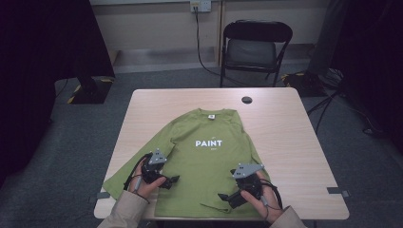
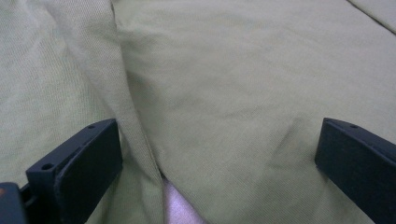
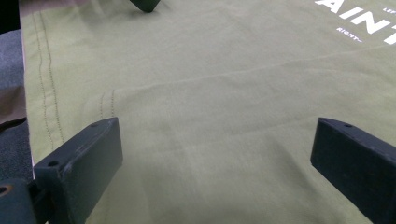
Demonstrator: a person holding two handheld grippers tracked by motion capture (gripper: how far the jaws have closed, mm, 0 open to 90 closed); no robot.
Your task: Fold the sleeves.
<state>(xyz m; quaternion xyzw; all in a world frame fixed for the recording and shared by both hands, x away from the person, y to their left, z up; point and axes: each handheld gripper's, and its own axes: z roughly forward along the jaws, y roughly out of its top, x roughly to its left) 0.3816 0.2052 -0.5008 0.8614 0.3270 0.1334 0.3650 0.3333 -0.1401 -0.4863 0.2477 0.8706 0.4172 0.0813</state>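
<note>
A green long-sleeved shirt point(image 1: 209, 156) with a white PAINT print lies flat on the wooden table point(image 1: 294, 142), collar to the far side. My left gripper point(image 1: 172, 181) hovers low over the shirt's left side where the sleeve meets the body, jaws wide apart. In the left gripper view the left gripper point(image 2: 219, 140) has only fabric point(image 2: 224, 84) below its jaws. My right gripper point(image 1: 224, 197) sits over the shirt's lower right, near the hem. In the right gripper view the right gripper point(image 3: 217, 140) stands open above smooth cloth, with the stitched hem point(image 3: 46, 93) at the left.
A small black round disc point(image 1: 246, 99) sits at the table's far edge. Behind the table stands a black folding chair point(image 1: 256, 47). Grey tape marks point(image 1: 338, 191) sit near the front corners. Cables lie on the floor at the right.
</note>
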